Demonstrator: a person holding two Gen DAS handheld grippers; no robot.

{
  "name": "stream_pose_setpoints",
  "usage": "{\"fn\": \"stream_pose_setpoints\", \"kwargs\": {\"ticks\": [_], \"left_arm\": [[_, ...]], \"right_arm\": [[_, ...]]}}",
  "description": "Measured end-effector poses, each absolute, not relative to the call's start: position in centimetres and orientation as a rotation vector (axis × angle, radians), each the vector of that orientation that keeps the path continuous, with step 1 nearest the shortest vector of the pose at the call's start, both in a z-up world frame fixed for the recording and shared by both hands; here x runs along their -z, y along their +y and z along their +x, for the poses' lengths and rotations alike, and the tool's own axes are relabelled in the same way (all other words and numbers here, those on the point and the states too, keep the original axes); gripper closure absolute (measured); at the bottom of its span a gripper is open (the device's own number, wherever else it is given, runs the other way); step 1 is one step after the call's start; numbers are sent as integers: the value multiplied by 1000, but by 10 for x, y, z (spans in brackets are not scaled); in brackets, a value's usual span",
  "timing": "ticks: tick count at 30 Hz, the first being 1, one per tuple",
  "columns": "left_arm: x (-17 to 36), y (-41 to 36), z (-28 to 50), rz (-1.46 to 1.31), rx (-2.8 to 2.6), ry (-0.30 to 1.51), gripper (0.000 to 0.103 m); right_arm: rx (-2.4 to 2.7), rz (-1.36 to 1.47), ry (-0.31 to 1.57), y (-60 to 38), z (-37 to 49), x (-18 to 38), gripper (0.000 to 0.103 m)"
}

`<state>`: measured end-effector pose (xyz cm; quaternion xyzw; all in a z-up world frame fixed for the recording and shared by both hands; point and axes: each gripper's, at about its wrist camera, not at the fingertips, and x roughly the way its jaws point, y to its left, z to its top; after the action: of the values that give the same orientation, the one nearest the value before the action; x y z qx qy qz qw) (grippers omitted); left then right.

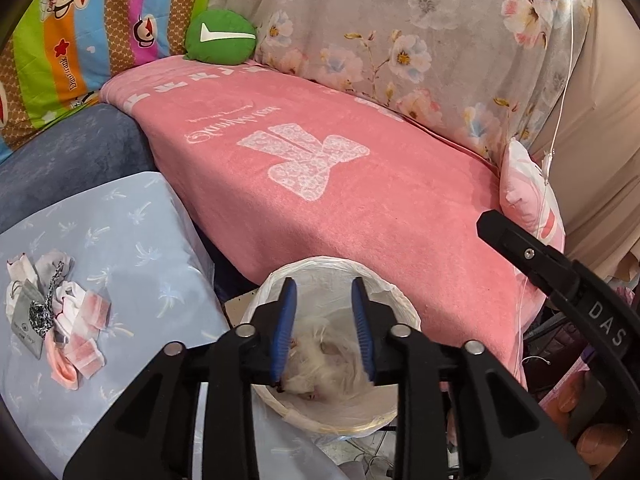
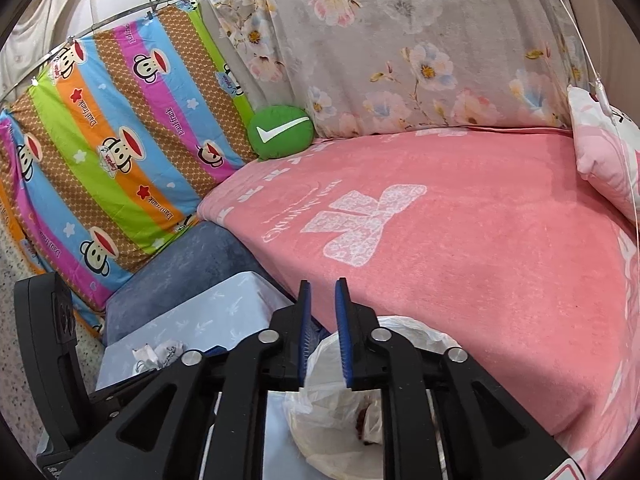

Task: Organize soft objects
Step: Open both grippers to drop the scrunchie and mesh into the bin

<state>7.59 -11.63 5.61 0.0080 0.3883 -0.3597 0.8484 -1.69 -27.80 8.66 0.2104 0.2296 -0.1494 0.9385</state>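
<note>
1. Hovering over the lined bin (image 1: 394,304), my left gripper (image 1: 324,332) has its jaws spread moderately wide with nothing between them; a white fluffy thing (image 1: 320,364) lies in the bin right below, and I cannot tell what it is.
2. My right gripper (image 2: 322,330) has its jaws drawn narrow but not closed, empty as well, poised above the bin's plastic liner (image 2: 344,364).
3. The soft things left to sort sit in a small heap of fabric pieces (image 1: 60,320) on the pale blue palm-print cushion (image 1: 132,232), off to the left of the bin and apart from both grippers.
4. I judge that heap to be very light and limp: pink-and-white folded scraps, a grey drawstring pouch, a patterned cord. Such stuff will drape and slip, and neighbours may trail along.
5. I would pinch a single piece at a folded edge or bunched middle, where the layers give the jaws thickness to bite.
6. The green tick-mark pillow (image 2: 282,132) at the back of the pink blanket (image 2: 480,240) is bulkier; take that by a squeezed edge.
</note>
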Motion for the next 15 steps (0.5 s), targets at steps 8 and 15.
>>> {"fn": "stream_pose_setpoints", "kwargs": {"ticks": [8, 15], "left_arm": [[-53, -111, 77, 22, 713, 814, 70], [-49, -97, 79, 17, 672, 811, 70]], "right_arm": [[284, 424, 500, -271, -15, -76, 81], [250, 414, 536, -255, -8, -64, 80]]}}
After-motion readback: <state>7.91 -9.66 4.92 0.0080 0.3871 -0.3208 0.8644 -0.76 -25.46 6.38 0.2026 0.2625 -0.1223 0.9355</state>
